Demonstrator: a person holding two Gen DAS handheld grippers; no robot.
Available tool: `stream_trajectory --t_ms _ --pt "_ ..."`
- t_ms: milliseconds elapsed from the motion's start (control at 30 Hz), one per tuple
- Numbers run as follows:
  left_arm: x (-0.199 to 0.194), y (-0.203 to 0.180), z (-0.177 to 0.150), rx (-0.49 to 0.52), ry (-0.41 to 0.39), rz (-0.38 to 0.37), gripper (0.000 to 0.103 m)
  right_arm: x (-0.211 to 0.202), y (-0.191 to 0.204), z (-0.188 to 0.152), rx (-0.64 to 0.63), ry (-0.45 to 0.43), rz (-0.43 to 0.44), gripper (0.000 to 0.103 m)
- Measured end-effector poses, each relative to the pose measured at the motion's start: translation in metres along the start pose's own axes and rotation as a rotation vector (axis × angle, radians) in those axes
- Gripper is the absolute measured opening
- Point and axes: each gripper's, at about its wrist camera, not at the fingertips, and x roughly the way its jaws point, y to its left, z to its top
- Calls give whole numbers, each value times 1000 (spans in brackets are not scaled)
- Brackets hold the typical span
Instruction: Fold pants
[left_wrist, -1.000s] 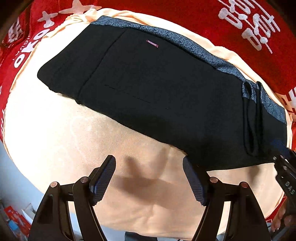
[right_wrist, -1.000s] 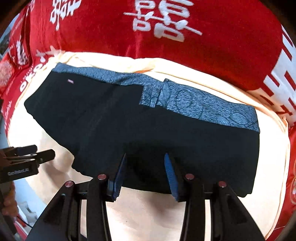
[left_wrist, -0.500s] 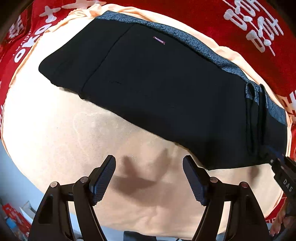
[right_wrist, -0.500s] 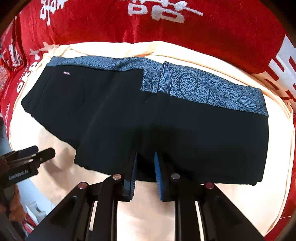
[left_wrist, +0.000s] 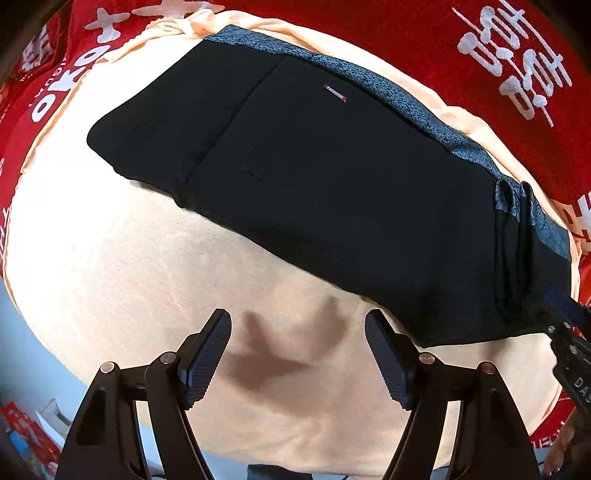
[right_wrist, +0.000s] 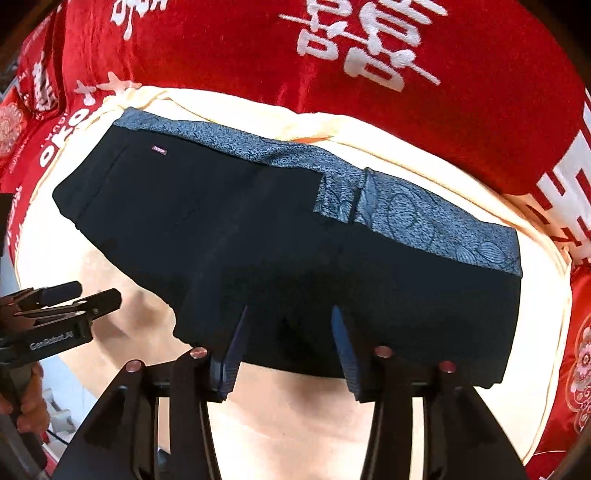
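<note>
Black pants (right_wrist: 295, 258) folded; right tongs (right_wrist: 288, 343) opening, seemingly released at hem; left tongs (left_wrist: 297, 354) agape beside—regrip squarely.

Black left tongs (right_wrist: 59, 299) body reads "GenRobot.AI" in white. Black right tongs housing (left_wrist: 576, 373) shows partial "DAS". Red velvet cloth (right_wrist: 236, 55) around the pants carries large white Chinese characters, plus partial "OKO". Small pink tag (left_wrist: 335, 93) on black folded pants (left_wrist: 314, 177): unreadable.

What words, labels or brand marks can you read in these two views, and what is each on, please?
"GenRobot.AI": side of the left gripper, right wrist view.
"DAS", cut off: body of the right gripper, left wrist view.
Small tag on the pants: too small.
White characters on the red cloth: large, not transcribed.
</note>
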Motion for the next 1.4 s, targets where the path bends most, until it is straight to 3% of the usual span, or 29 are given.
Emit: stream_trajectory --t_ms 100,167,367,733,867,933,967,1067,1200,1400 --pt "1 4 -2 -3 2 -3 76 11 0 -1 24 32 -19 54" --pt "4 5 -1 -10 3 -3 76 22 1 -3 22 60 -35 71" --pt "8 12 -1 -21 12 -12 76 36 5 -7 12 89 -60 78" --pt "13 24 -1 -39 8 -52 76 42 13 -7 -15 98 -85 82" --pt "8 33 1 -54 -32 -89 76 41 14 -7 -13 99 -85 82" --pt "5 36 1 -52 -56 -103 86 42 13 -7 -14 99 -85 82" --pt "4 38 1 -56 -63 -116 101 42 12 -7 -14 99 -85 82" --pt "-1 43 3 -69 -75 -155 102 42 12 -6 -14 100 -87 82" --pt "0 52 8 -97 -70 -130 102 43 6 -10 -14 100 -86 82" --pt "3 69 14 -194 -58 -157 102 42 11 -8 -17 101 -87 82"
